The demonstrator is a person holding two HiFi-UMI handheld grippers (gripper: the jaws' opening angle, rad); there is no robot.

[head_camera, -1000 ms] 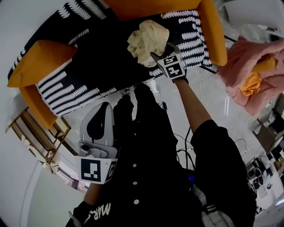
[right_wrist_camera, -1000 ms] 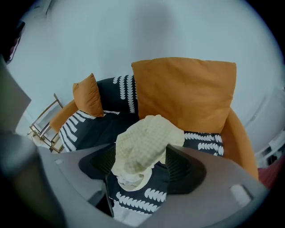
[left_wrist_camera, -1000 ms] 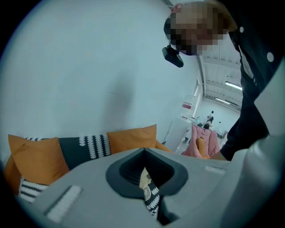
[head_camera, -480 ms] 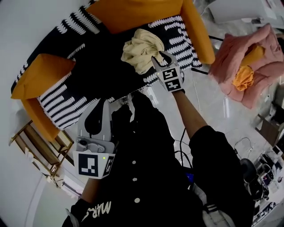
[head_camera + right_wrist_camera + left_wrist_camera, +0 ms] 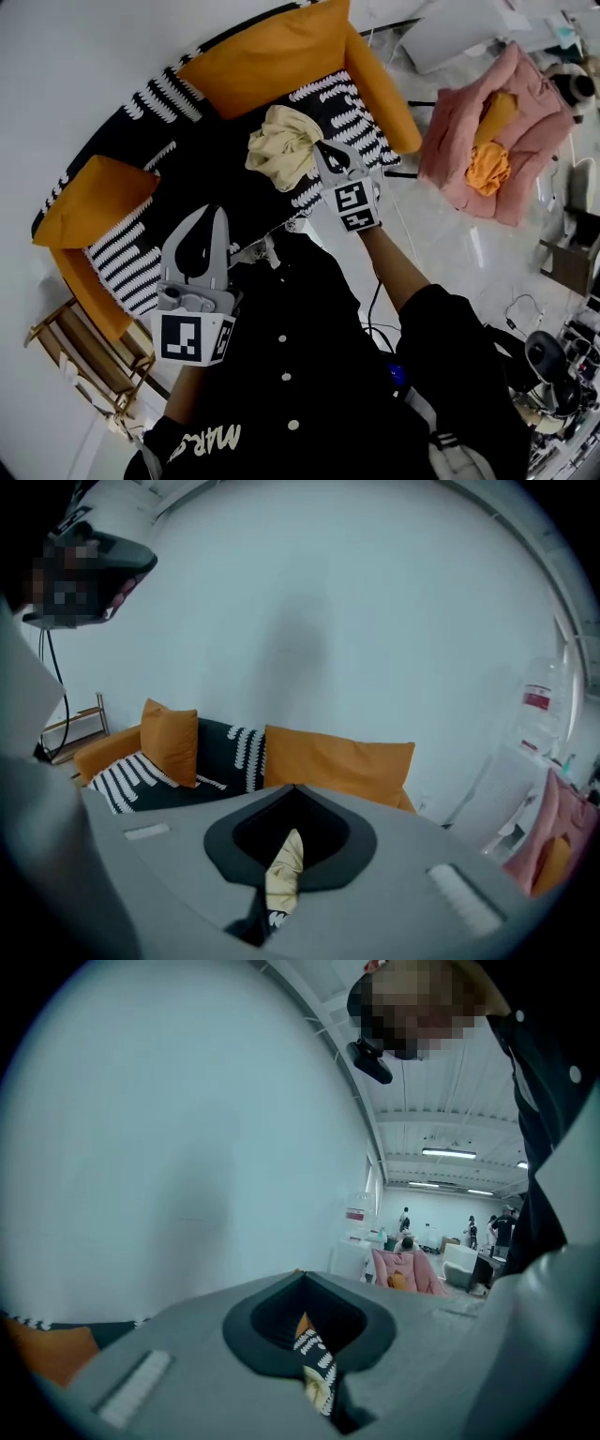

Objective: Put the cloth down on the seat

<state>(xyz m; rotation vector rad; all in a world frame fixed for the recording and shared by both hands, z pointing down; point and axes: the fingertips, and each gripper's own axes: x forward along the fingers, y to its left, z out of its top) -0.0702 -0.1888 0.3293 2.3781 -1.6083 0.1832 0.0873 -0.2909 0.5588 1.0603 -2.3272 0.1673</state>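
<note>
On the seat (image 5: 230, 183) lies the cloth (image 5: 281, 146); shirt (image 5: 300, 375) apparently reads "MAR".

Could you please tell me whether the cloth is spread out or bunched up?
Bunched up: the cloth forms a crumpled, folded lump over the sofa seat, not flat.

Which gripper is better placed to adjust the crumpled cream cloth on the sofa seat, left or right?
Right. The right gripper sits with its shut tips at the edge of the crumpled cream cloth on the black patterned sofa seat. The left gripper, also shut, is held back, farther from it.
</note>
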